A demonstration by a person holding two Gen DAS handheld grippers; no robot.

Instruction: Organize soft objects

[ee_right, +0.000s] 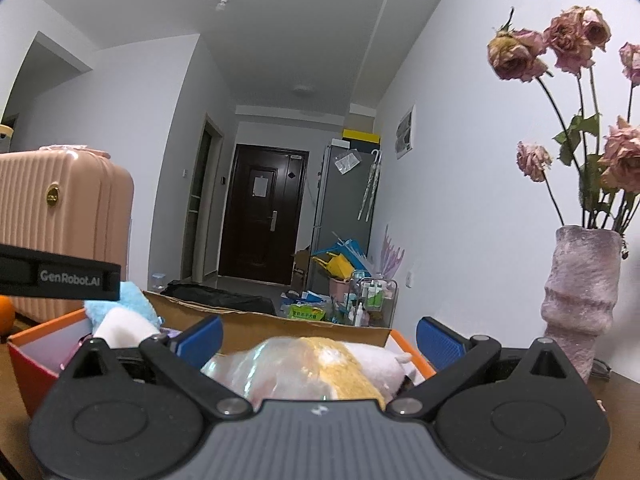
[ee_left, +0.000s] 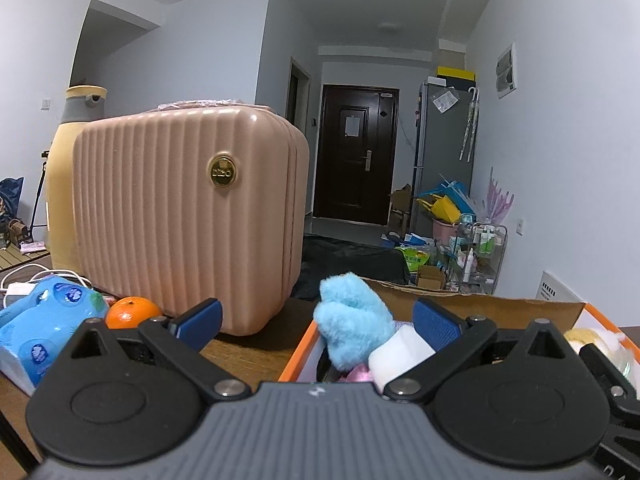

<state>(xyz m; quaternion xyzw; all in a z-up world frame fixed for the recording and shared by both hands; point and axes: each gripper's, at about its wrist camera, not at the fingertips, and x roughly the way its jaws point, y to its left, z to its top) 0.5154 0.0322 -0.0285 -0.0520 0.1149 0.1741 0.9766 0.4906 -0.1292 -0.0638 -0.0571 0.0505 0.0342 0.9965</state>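
An orange cardboard box (ee_left: 298,354) (ee_right: 32,364) sits on the wooden table, its brown flap raised at the back. A fluffy blue plush (ee_left: 352,320) (ee_right: 132,300) and a white soft piece (ee_left: 400,354) (ee_right: 124,330) stick out of its left side. My left gripper (ee_left: 318,320) hangs open over them, blue pads wide apart, holding nothing. On the box's right side lies a yellow and white plush in clear plastic wrap (ee_right: 316,368) (ee_left: 596,340). My right gripper (ee_right: 318,338) is open just above it, one pad on each side.
A pink ribbed suitcase (ee_left: 188,220) (ee_right: 64,232) stands on the table left of the box, with an orange (ee_left: 130,312) and a blue tissue pack (ee_left: 44,328) beside it. A purple vase of dried roses (ee_right: 580,300) stands at the right. The left gripper's body (ee_right: 60,274) crosses the right wrist view.
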